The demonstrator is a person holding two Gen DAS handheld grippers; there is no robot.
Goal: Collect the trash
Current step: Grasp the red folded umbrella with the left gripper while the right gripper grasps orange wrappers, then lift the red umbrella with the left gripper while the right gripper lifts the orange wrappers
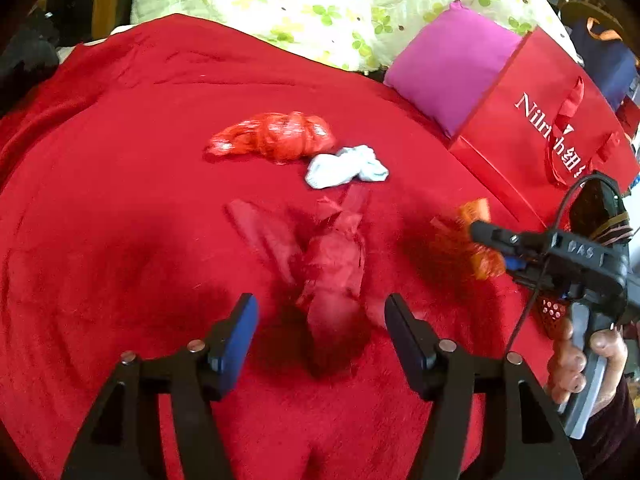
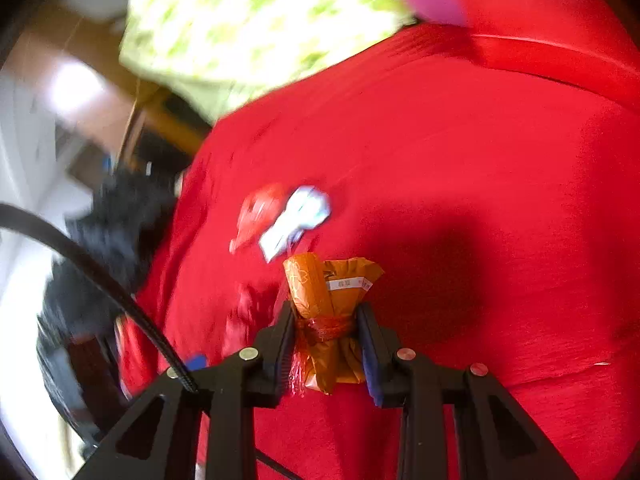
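My left gripper [image 1: 320,320] stands open over the red blanket [image 1: 120,200]. A crumpled red wrapper [image 1: 336,264], blurred, sits between and just ahead of its fingers; the pads do not touch it. Farther off lie a crumpled red plastic bag [image 1: 276,136] and a white crumpled piece [image 1: 346,166]. In the right wrist view my right gripper [image 2: 326,328] is shut on an orange wrapper [image 2: 332,312] tied with red film. The left wrist view shows that right gripper [image 1: 486,236] at the right edge, the orange wrapper [image 1: 476,248] in it and a hand [image 1: 576,364] on its handle.
A red paper carrier bag [image 1: 532,120] with white lettering stands at the right, beside a purple cushion [image 1: 452,68]. A green-flowered quilt [image 1: 340,4] lies at the back. In the right wrist view the blanket [image 2: 480,200] ends at the left, where dark clutter [image 2: 112,232] shows.
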